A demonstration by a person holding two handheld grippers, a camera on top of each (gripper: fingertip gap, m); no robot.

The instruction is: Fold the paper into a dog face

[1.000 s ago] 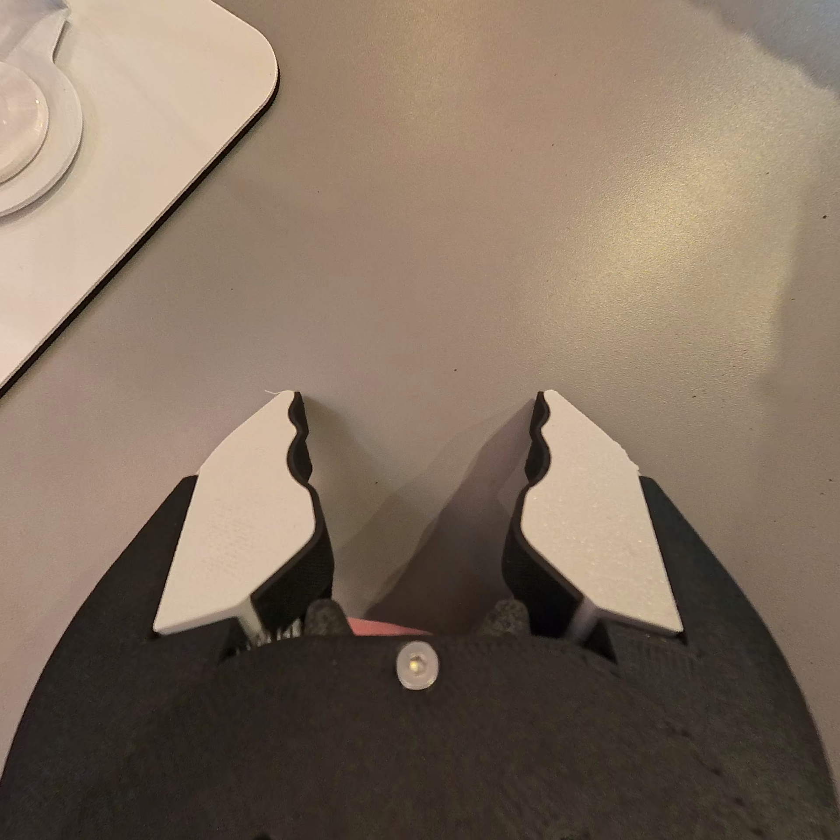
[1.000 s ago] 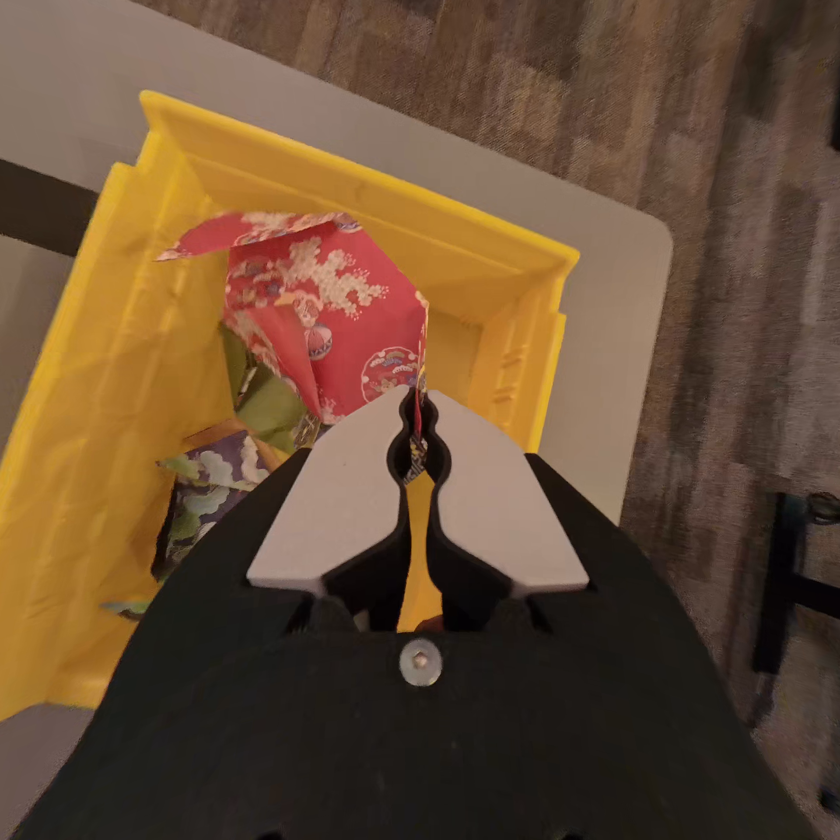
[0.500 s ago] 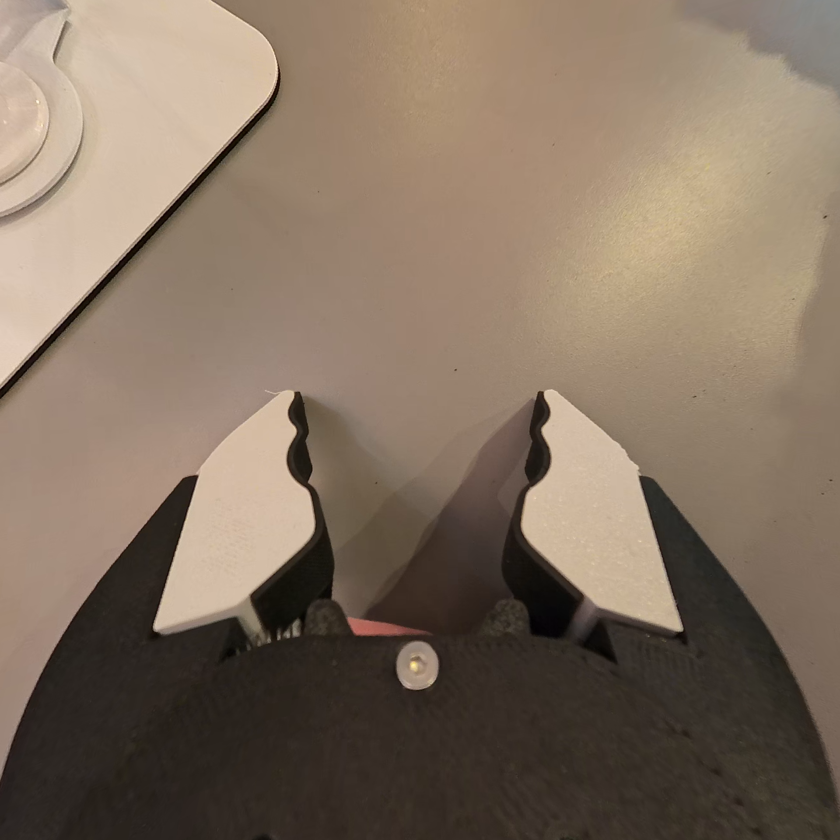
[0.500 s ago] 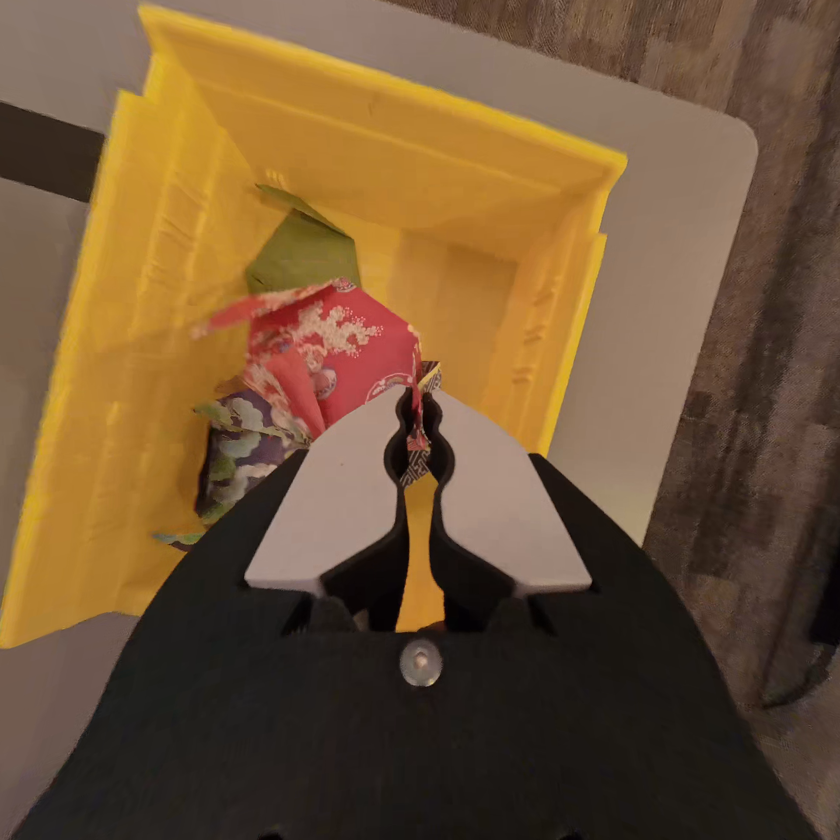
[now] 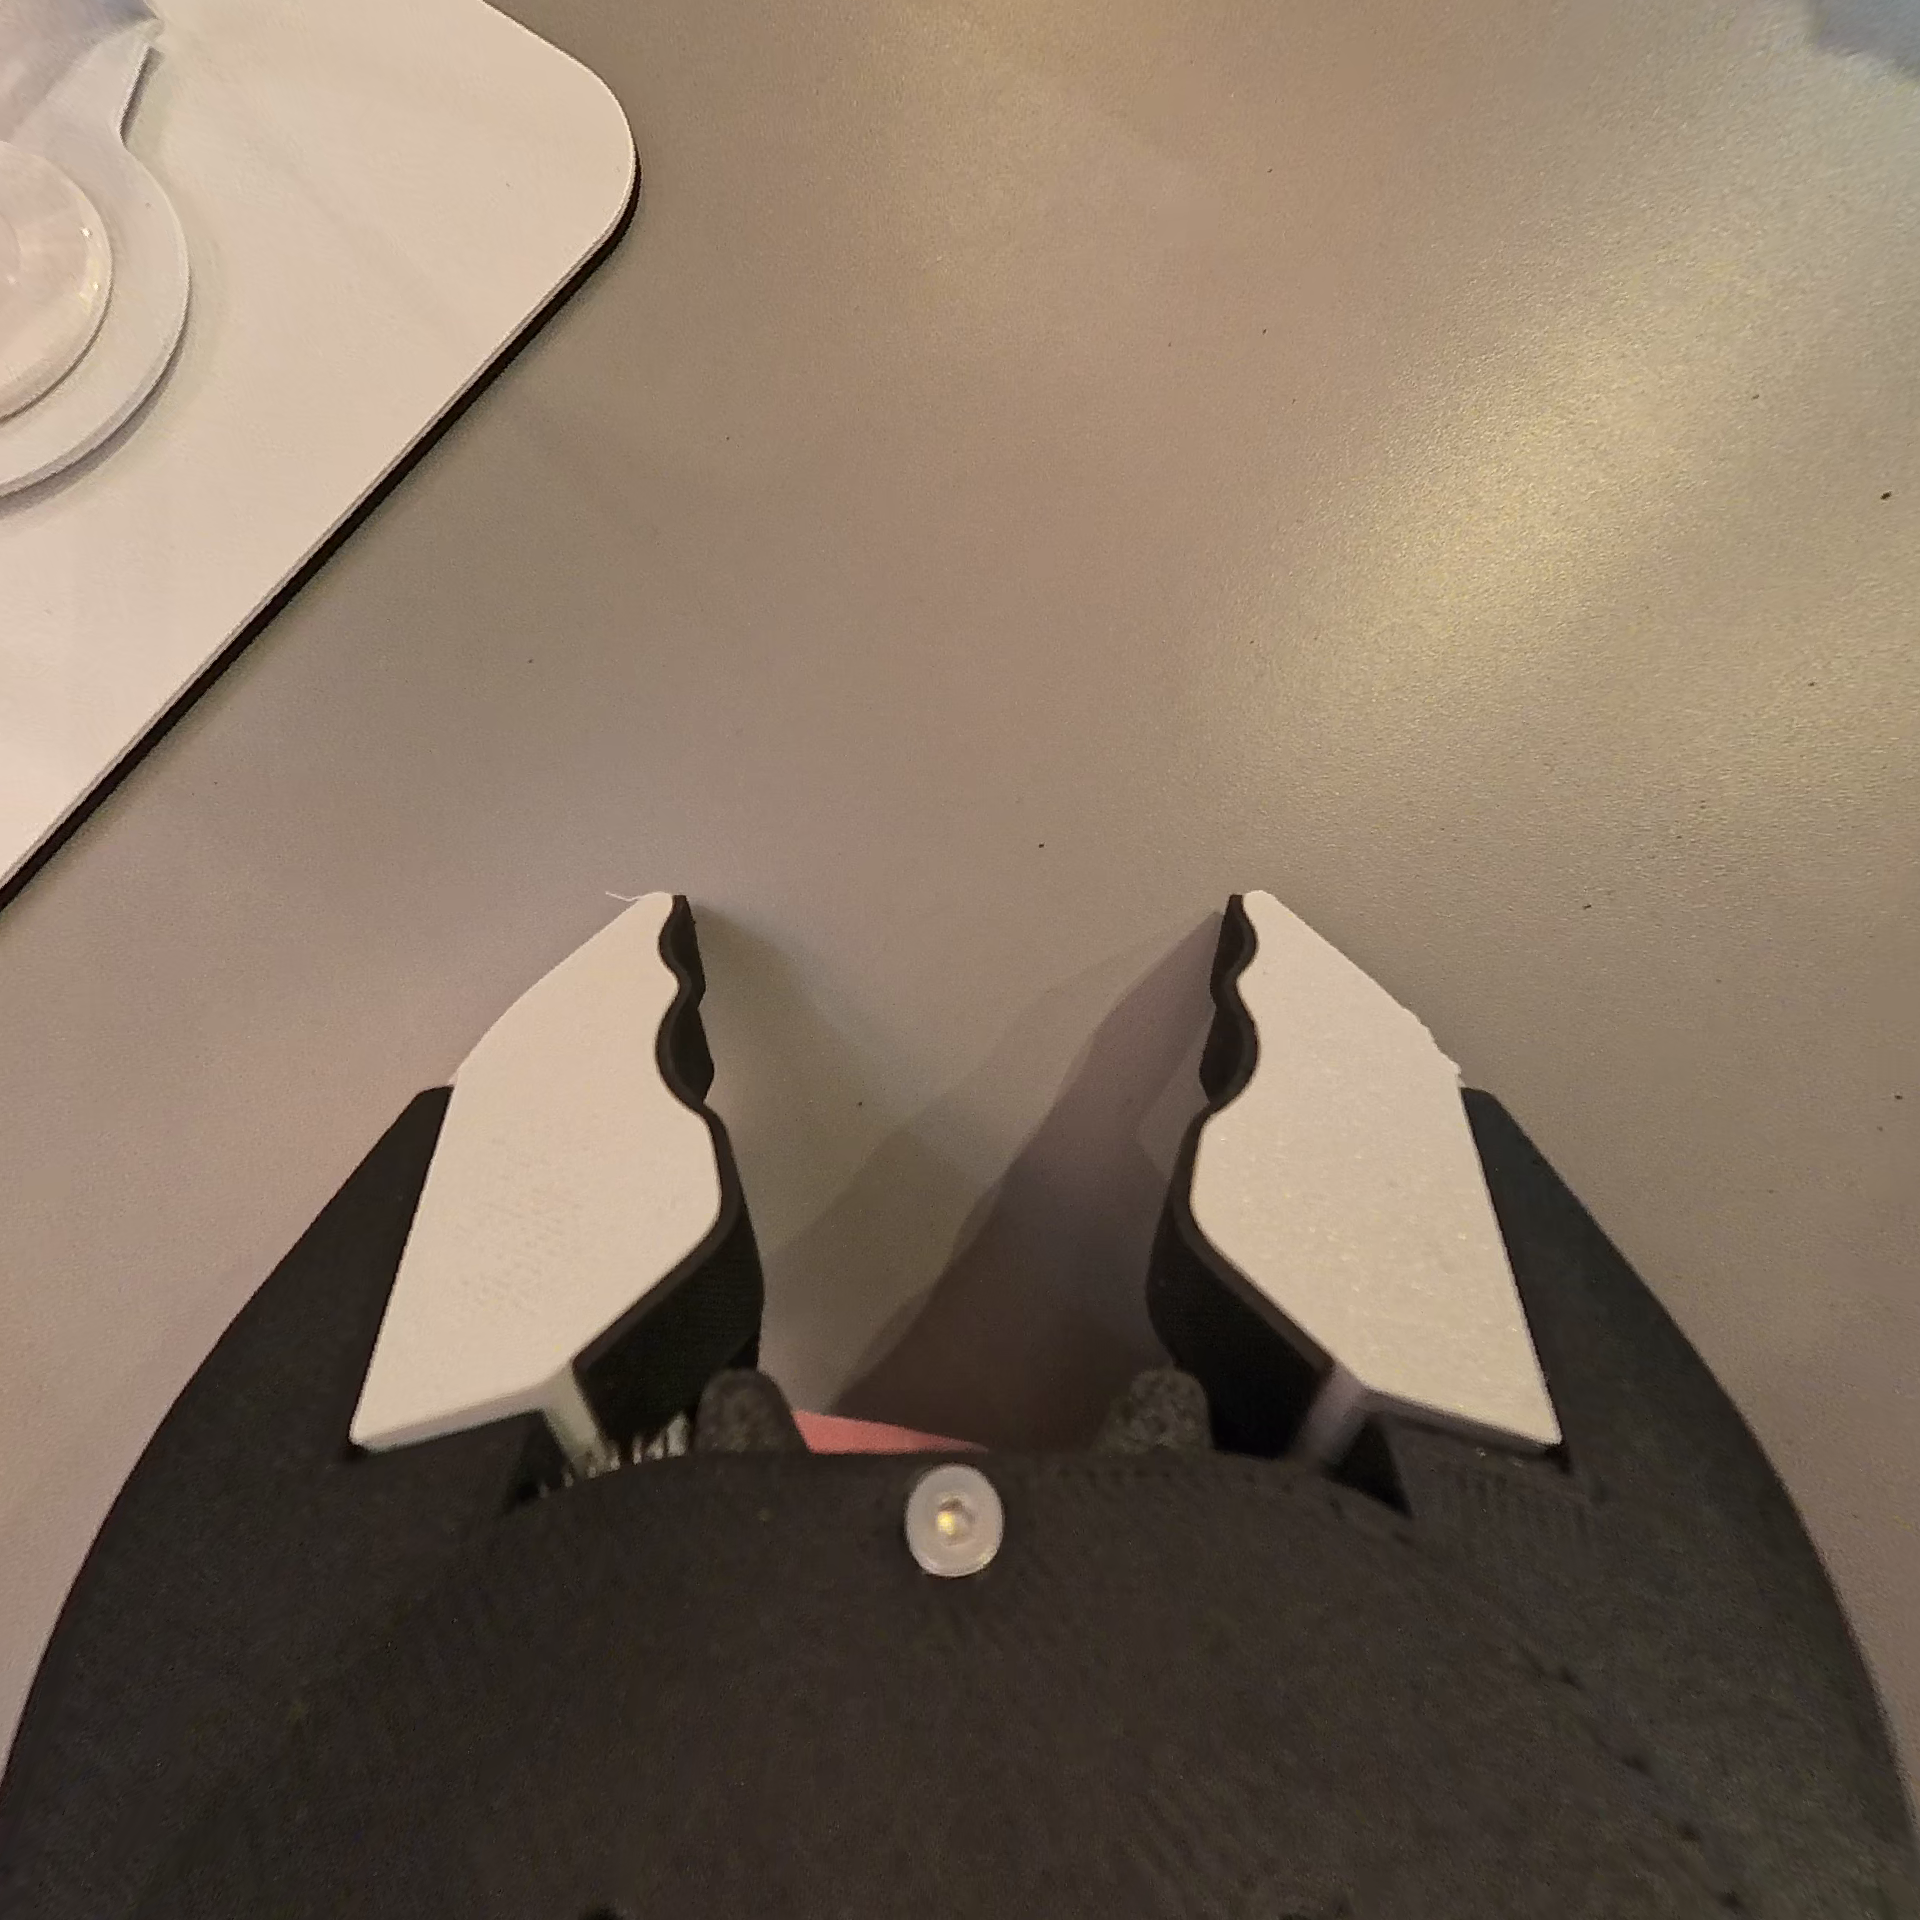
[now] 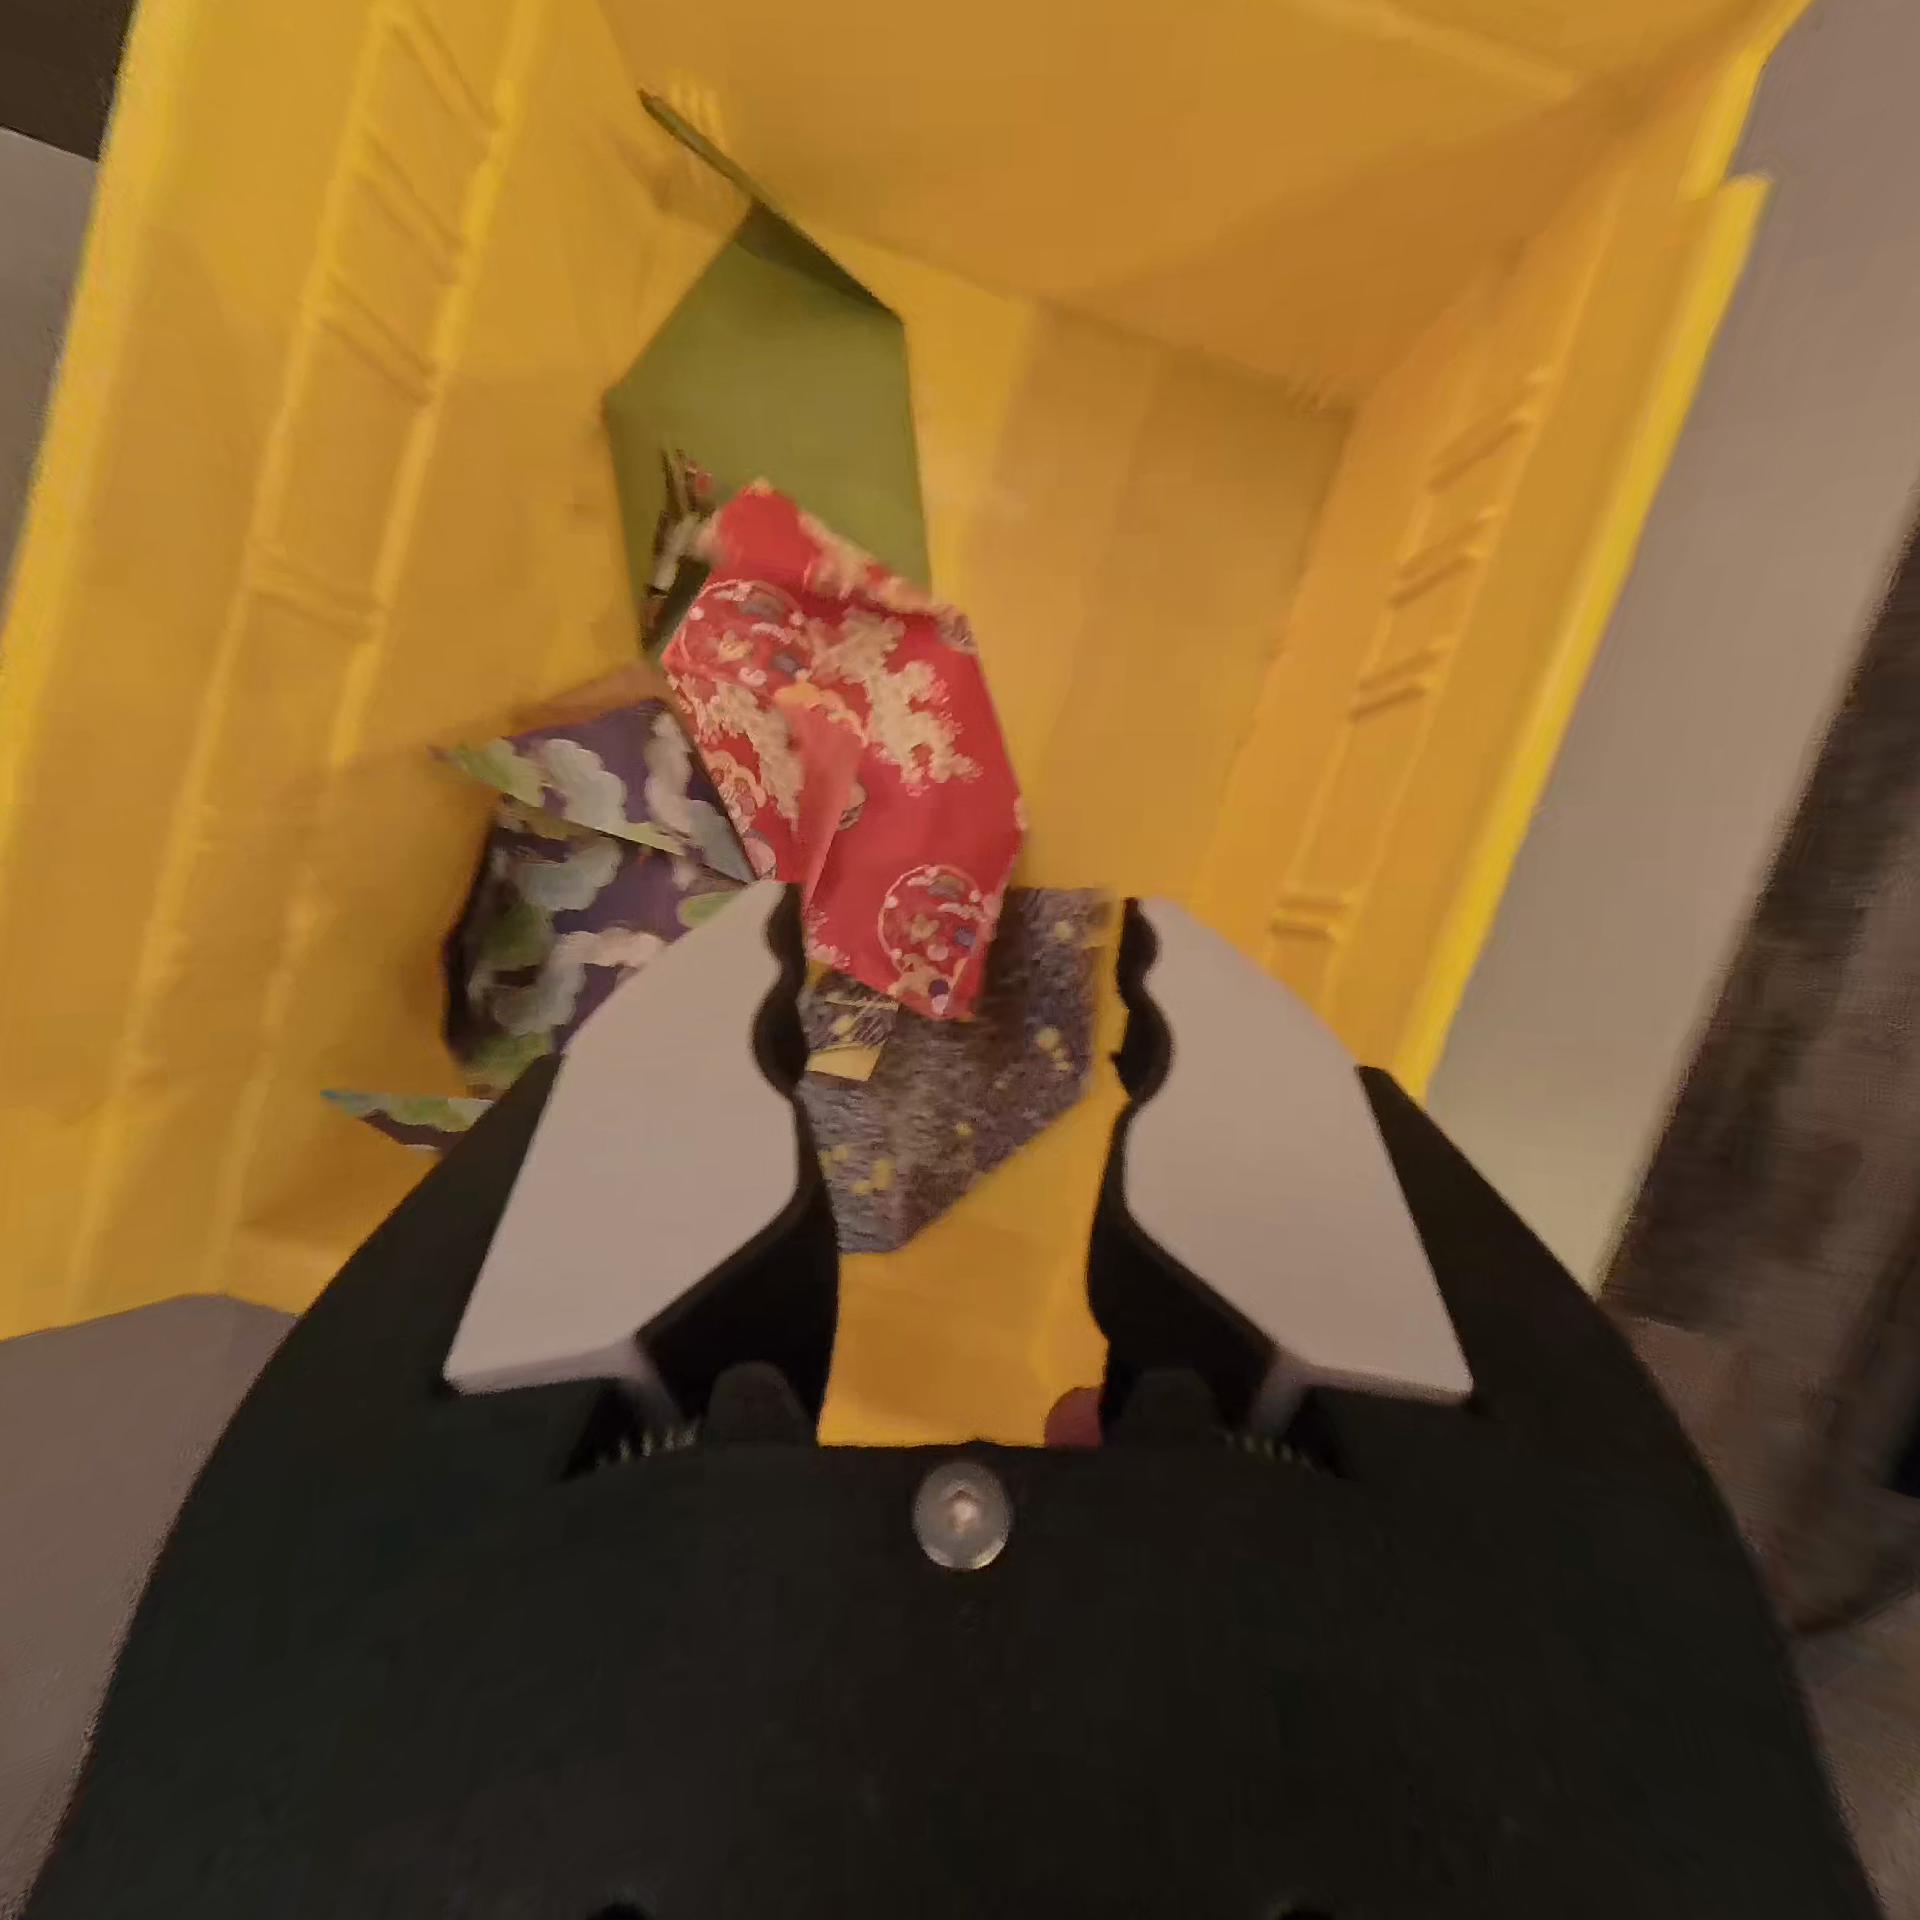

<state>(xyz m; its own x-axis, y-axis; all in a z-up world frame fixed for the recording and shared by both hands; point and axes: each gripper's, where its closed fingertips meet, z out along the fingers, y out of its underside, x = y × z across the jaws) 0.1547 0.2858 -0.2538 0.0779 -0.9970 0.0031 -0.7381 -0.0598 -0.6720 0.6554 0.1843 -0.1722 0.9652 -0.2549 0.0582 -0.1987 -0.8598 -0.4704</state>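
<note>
In the right wrist view, a folded red patterned paper (image 6: pixel 862 790) lies inside a yellow bin (image 6: pixel 260 644), on top of other folded papers. My right gripper (image 6: pixel 961 914) is open just above the bin, its fingers apart and holding nothing; the red paper is beyond the fingertips, free of them. In the left wrist view, my left gripper (image 5: pixel 956 914) is open and empty over the bare grey table (image 5: pixel 1039 520). A sliver of pink shows under its base.
The bin also holds a purple cloud-patterned paper (image 6: pixel 582 862), a dark blue dotted paper (image 6: pixel 966 1101) and a green paper (image 6: pixel 779 416). A white board (image 5: pixel 260 343) with a clear round object lies at the left view's top left. Carpeted floor (image 6: pixel 1787 1039) lies right of the bin.
My right gripper moved down toward the bin with the red paper, then opened and let it go; the paper now lies in the bin. The left gripper has not moved.
</note>
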